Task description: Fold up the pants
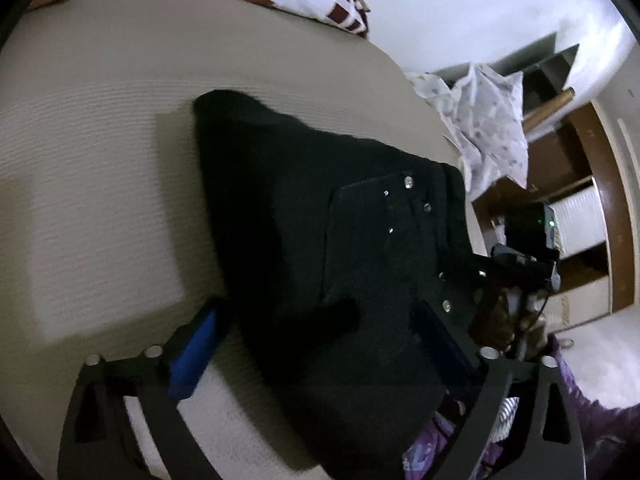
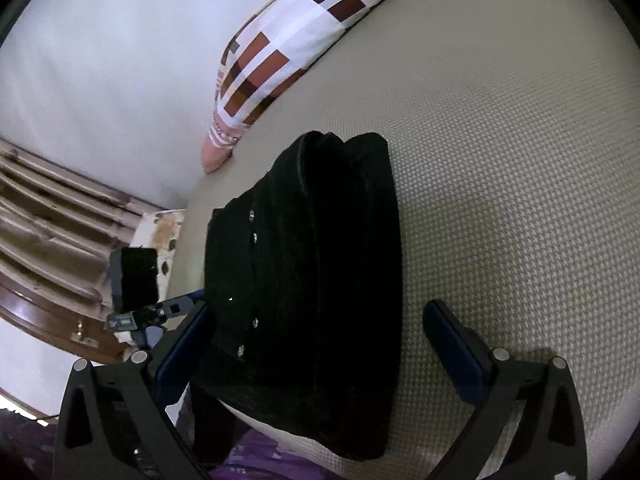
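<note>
Right wrist view | pants (image 2: 312, 280) folded, released | right gripper (image 2: 324, 344) and left gripper (image 1: 320, 340) jaws apart, empty | next: withdraw

Black pants (image 2: 316, 280), beige textured bedcover (image 2: 500, 160)

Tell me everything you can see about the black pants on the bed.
The black pants look like thick, dark fabric with small metal studs. They lie folded into a compact bundle of layers on the beige textured bed cover, near its edge, one part hanging over it. Both the left gripper and the right gripper stand open around the bundle, and neither clamps it. A checkered pillow lies apart.
</note>
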`<state>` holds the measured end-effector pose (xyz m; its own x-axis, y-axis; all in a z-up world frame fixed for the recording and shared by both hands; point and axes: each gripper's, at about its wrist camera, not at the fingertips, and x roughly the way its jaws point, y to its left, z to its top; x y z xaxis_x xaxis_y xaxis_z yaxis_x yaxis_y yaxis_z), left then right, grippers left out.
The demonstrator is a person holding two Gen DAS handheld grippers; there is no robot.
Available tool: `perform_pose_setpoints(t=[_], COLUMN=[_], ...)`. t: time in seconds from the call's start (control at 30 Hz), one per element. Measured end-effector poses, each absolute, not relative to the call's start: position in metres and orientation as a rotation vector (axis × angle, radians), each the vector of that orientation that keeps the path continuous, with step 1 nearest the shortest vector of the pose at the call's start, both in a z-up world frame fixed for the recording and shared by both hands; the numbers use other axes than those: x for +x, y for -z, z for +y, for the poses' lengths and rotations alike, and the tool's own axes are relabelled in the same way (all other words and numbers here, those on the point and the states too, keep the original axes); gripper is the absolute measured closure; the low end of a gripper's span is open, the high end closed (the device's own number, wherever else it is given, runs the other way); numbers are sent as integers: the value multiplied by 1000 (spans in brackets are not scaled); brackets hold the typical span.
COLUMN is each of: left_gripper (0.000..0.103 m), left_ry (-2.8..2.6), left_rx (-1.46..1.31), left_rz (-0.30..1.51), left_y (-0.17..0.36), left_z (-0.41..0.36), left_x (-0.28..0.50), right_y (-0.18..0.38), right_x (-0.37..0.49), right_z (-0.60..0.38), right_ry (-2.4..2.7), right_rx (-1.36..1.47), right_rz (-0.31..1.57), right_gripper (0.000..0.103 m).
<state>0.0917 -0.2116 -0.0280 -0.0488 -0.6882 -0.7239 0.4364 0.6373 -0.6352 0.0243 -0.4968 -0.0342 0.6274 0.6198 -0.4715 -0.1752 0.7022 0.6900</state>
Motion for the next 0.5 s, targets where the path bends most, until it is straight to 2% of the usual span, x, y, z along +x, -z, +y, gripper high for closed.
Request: perform_pose_setpoints(t=[0.1, 0.3, 0.5], left_gripper=[0, 0, 1], left_ry=[972, 1044, 1083], left_rx=[-271, -378, -340], left_rz=[1347, 1361, 1318], left_y=[29, 34, 32], left_z=[-214, -211, -215], left_x=[102, 118, 115], right_y=[34, 36, 27], right_x=[32, 43, 55], right_z=[-494, -500, -481], right_ry=[-585, -782, -728], right_rx=[659, 804, 650], right_rz=[796, 830, 907], right_gripper=[0, 0, 1])
